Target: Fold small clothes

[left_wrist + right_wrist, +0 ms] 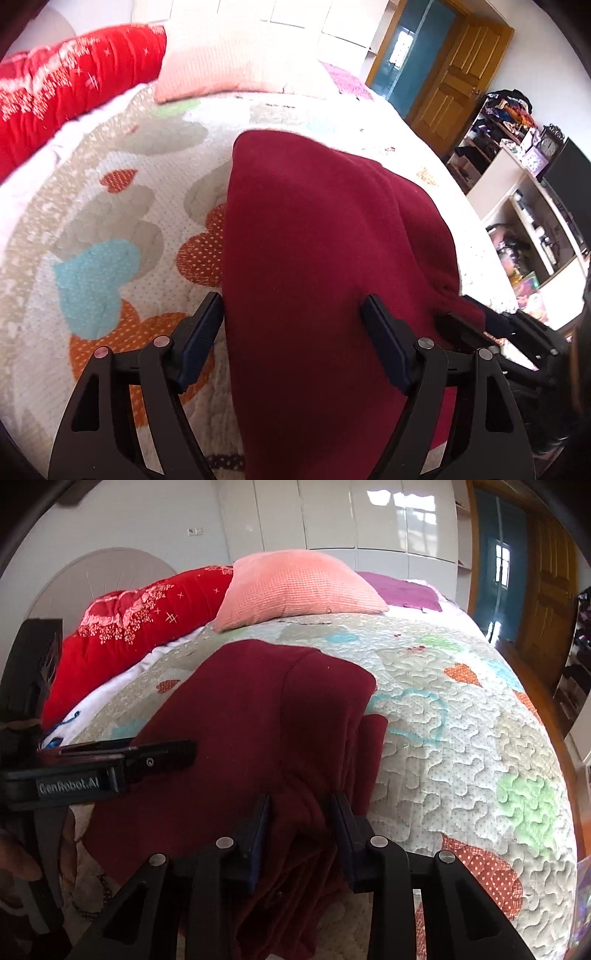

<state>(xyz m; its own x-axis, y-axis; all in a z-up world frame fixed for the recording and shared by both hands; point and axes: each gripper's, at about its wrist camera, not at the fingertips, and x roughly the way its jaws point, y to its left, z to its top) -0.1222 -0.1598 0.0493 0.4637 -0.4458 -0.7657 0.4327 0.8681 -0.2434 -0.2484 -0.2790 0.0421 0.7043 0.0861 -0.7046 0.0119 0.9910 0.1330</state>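
A dark red garment [317,236] lies on the quilted bedspread [110,206], partly folded lengthwise. My left gripper [291,314] is open, its fingers straddling the garment's near left edge. In the right wrist view the same garment [266,709] has a bunched fold at its right side. My right gripper [301,812] has its jaws partly closed around that bunched near edge, cloth filling the gap. The left gripper [162,755] shows at the left of the right wrist view, over the cloth. The right gripper's fingers [465,332] show at the right of the left wrist view.
A salmon pillow [295,587] and a red quilt [129,627] lie at the head of the bed. A purple cloth [402,590] lies behind the pillow. Shelves [524,192] and a wooden door [454,77] stand to the right of the bed.
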